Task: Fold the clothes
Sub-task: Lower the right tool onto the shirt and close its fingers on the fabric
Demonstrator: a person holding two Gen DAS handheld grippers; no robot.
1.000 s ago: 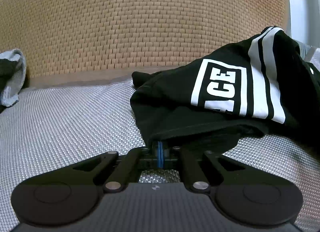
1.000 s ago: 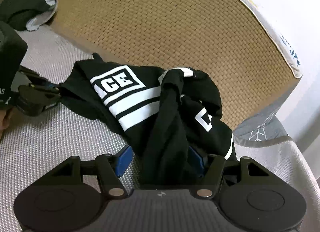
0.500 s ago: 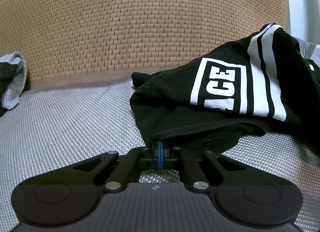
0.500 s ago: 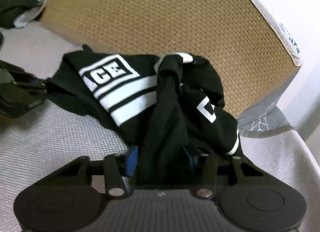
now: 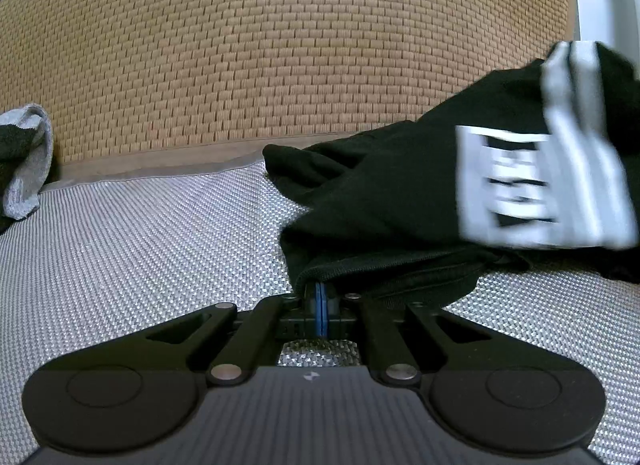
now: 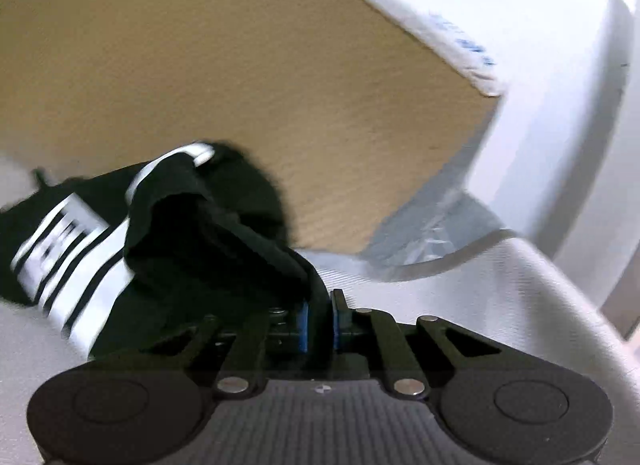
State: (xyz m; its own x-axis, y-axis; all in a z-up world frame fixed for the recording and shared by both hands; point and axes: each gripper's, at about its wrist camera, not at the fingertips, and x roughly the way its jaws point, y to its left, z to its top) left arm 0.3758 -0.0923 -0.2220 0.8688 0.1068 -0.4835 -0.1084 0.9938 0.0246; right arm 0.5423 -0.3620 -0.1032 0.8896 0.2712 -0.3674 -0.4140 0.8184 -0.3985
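1. A black T-shirt (image 5: 384,201) with white stripes and a blurred white box print is spread over the grey woven mat (image 5: 140,249), in front of the tan woven backrest (image 5: 280,53).
2. The shirt's hem is pinched between the fully closed blue pads of the left gripper (image 5: 320,299).
3. The jaws of the right gripper (image 6: 319,319) are closing, with a bunched black fold of the shirt (image 6: 208,233) pressed between the pads.
4. A grey garment (image 5: 28,169) is seen at the mat's far left edge.

Black garment (image 5: 392,201): white lettered panel up and right of the left gripper (image 5: 320,297) smeared, unreadable; right part cut by the frame edge. Right wrist view blurred throughout; woven backrest (image 6: 240,105) texture lost. Grey cloth (image 5: 28,161) far left of the left gripper cropped.
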